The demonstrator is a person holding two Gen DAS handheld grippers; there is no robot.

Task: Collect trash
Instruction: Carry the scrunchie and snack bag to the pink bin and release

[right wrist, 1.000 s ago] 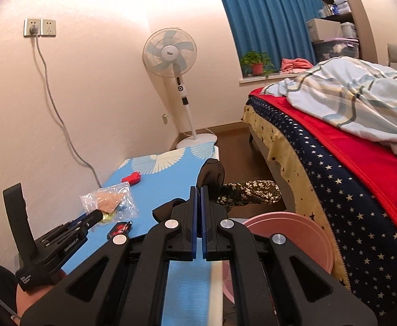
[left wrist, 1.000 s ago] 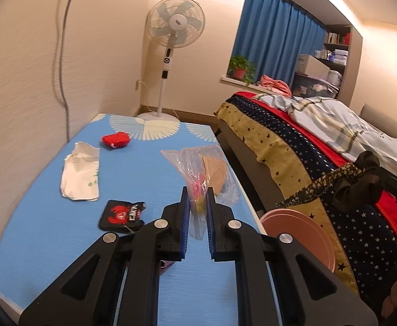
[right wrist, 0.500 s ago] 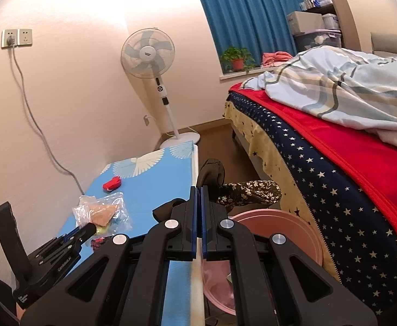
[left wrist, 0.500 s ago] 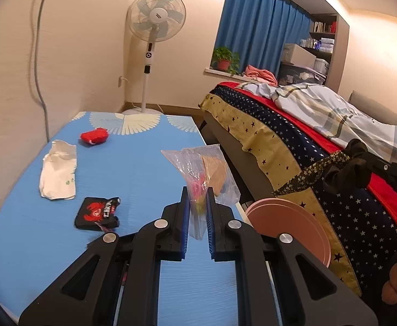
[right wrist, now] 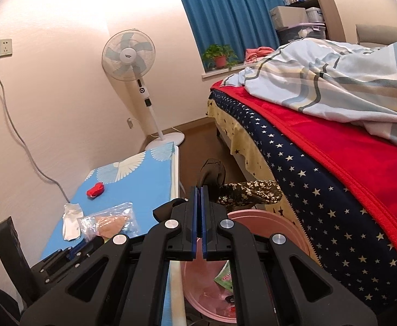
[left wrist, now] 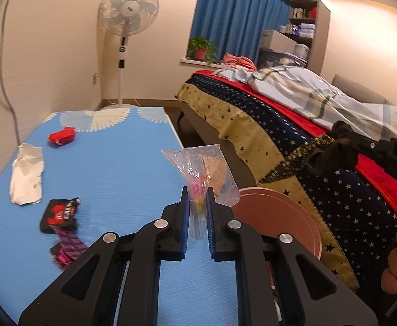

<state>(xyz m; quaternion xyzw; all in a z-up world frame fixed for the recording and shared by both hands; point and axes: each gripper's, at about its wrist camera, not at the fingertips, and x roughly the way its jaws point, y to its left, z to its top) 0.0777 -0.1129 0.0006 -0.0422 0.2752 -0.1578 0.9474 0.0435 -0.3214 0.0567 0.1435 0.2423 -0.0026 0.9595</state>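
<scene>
My left gripper (left wrist: 197,198) is pinched on a clear plastic bag (left wrist: 202,174), holding it up over the blue table's (left wrist: 111,168) right edge, beside the pink bin (left wrist: 282,214). My right gripper (right wrist: 198,190) is clamped on a dark floral cloth (right wrist: 241,193) above that bin. Wrappers lie far left on the table.

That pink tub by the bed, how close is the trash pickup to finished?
Some scraps already lie in the round pink plastic tub. The left gripper holds a clear plastic bag, the right gripper a dark cloth. A red wrapper and white wrapper remain.
</scene>
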